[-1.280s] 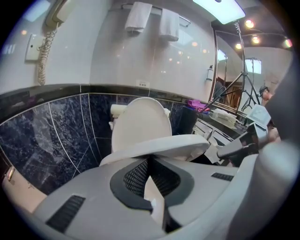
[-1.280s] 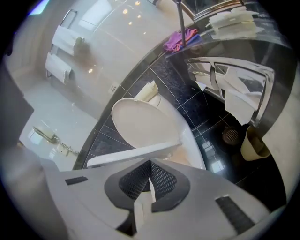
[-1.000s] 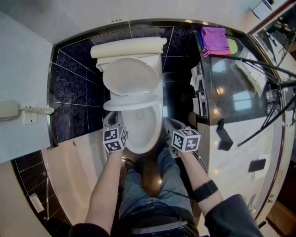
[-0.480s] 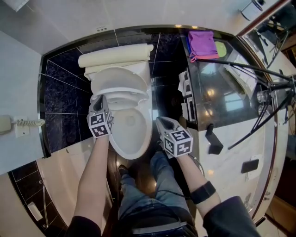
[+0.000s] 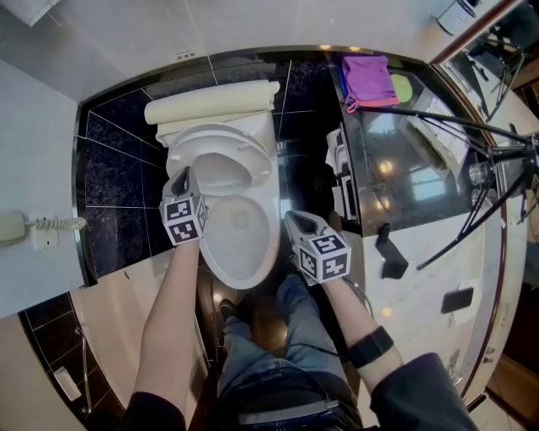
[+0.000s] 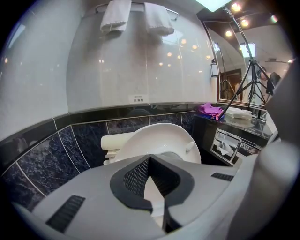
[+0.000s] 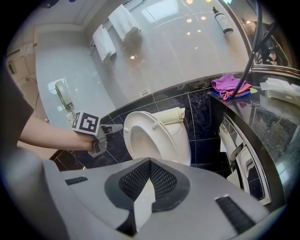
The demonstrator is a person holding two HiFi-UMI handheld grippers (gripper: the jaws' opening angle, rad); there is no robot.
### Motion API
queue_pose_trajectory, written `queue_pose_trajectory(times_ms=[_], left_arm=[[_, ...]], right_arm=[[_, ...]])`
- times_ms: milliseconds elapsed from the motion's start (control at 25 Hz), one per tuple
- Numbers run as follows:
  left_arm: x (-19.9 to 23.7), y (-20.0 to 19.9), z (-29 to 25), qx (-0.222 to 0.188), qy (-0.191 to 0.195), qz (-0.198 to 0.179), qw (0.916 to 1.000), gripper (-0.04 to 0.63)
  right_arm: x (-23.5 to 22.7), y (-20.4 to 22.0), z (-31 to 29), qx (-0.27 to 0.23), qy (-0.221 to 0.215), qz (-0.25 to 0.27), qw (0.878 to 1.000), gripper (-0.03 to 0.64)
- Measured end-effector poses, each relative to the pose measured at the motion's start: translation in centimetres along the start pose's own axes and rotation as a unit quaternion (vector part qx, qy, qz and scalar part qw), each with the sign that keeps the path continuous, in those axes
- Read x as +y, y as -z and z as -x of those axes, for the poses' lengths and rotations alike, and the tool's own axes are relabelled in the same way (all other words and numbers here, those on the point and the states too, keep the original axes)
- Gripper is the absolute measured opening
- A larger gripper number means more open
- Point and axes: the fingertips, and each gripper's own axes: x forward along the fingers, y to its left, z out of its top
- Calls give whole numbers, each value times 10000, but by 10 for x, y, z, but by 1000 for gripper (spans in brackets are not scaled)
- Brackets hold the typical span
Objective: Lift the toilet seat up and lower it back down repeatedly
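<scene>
The left gripper hides the lower part of the toilet seat just beyond it; the wall label above it is too small to read; the towels higher up are cut off.

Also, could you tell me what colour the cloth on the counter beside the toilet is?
The cloth is bright purple; the head view shows it best.

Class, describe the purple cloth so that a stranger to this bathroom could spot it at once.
Start at the white toilet; to its right stands a dark glossy counter. At the counter's far end lies the purple cloth, crumpled and the only purple thing on it.
</scene>
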Motion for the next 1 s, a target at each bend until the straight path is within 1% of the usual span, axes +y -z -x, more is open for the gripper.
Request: queue_pose_trajectory(times_ms=[120,280,440,560,680,800,1000], left_arm=[[-9,-1,21,57,127,-44,9999,0],[-15,2,53,28,238,-252,9994,0],[-26,3,103,34,518,-317,9981,0],[-27,-7,141,-92,644,-325,9974,0],[-33,-14,182,-108,818,-329,9960,0],[-35,-12,219,-154,915,-428,9948,0],[-32,-11,274,-312,1021,-379,9936,0]], right_arm=[[9,-7,1,-62,-5,111,9999,15],[20,-14,9,-146,39,238,9996,15],[39,-15,29,-190,89,329,9992,15],[54,-21,45,-290,137,455,9984,15],[72,-19,66,-326,224,599,9974,15],[86,-11,86,-352,356,762,9958,15],[110,-6,114,-479,479,1001,9927,17]])
